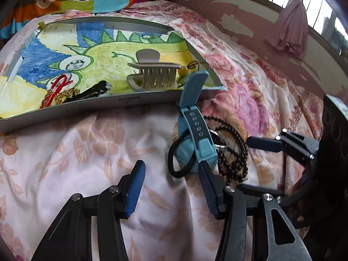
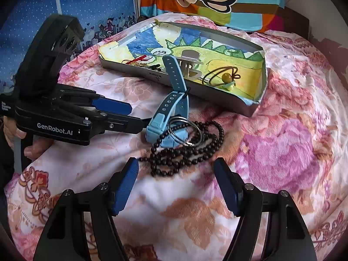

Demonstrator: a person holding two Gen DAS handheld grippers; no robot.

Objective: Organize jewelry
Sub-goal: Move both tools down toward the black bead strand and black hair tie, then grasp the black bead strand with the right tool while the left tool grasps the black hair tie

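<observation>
Both grippers' fingers apart | blue watch (image 2: 171, 108) long axis toward tray (image 2: 250, 108), strap tip raised

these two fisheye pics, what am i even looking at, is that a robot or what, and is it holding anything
No robot: a person holds a two-finger gripper in each hand, each with a camera looking along its fingers. One picture is from the left gripper, the other from the right gripper; the blue-padded prongs at the bottom of each are that gripper's own fingers. Each view also shows the other gripper from the side.

The surface is a flowered bedspread. On it lie a blue watch, a black bead necklace, metal rings and a black hair tie, piled together. Behind sits a tray lined with a drawing, already holding a white hair claw and smaller pieces.

Both grippers are open and hold nothing.
</observation>
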